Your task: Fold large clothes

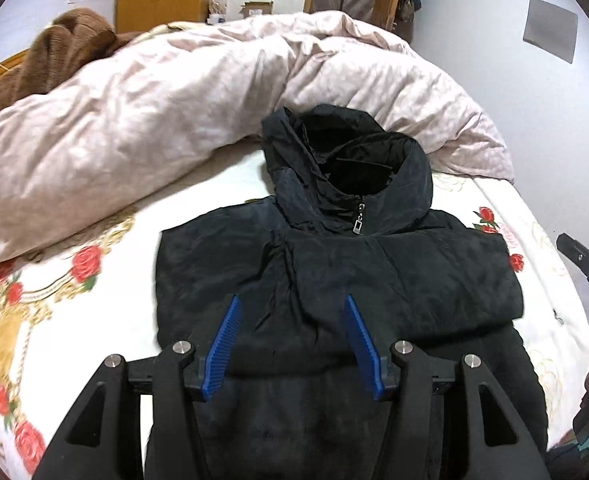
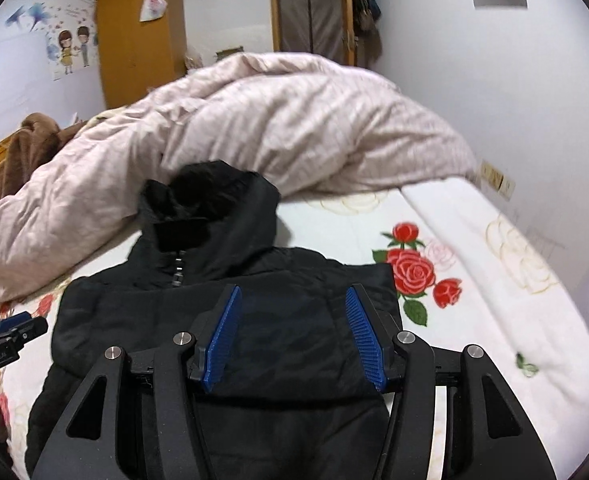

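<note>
The black jacket (image 1: 334,280) lies zipped and face up on the bed (image 1: 94,320), hood (image 1: 346,152) at 12 o'clock against the pink quilt (image 1: 174,100). Both sleeves appear already turned in over the chest, which leaves the body as a compact rectangle; I judge that the side folds are done and the lengthwise fold remains.

My left gripper (image 1: 290,308) hovers over the left half of the jacket at 6 o'clock, jaws released and empty, blue pads (image 1: 226,344) spread with cloth visible between them. My right gripper (image 2: 292,304) hovers over the right half, jaws likewise released and grasping nothing. Each covers its own side so the padded cloth can be lifted evenly.

The next move likely calls for gripping the hem, which lies below both views. Puffy filling may spring the folded sleeves open.
</note>
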A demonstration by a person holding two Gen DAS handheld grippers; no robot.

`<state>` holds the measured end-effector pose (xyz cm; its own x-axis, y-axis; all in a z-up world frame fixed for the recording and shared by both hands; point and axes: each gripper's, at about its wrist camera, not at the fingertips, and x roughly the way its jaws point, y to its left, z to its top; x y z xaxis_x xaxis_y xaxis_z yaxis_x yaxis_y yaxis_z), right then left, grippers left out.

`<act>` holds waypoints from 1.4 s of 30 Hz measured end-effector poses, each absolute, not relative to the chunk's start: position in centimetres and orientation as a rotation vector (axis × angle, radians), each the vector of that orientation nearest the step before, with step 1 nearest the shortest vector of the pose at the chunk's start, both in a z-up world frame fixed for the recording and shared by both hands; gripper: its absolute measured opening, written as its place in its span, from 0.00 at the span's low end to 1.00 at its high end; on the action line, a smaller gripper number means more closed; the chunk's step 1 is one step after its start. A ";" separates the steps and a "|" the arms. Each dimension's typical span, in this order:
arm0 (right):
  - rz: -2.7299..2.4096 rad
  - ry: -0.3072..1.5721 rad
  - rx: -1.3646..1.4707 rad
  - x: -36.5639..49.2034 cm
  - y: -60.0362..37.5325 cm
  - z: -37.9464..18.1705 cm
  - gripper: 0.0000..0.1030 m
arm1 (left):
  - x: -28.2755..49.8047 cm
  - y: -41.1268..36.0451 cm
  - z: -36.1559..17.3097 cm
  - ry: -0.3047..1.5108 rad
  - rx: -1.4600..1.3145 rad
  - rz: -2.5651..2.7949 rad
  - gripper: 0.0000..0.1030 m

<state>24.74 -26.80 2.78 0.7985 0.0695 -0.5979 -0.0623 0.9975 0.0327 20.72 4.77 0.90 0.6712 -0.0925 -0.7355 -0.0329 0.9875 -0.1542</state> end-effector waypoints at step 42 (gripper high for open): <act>0.226 0.902 0.038 43.2 -23.6 -0.3 0.54 | 38.7 7.7 2.3 0.867 -0.145 -0.053 0.61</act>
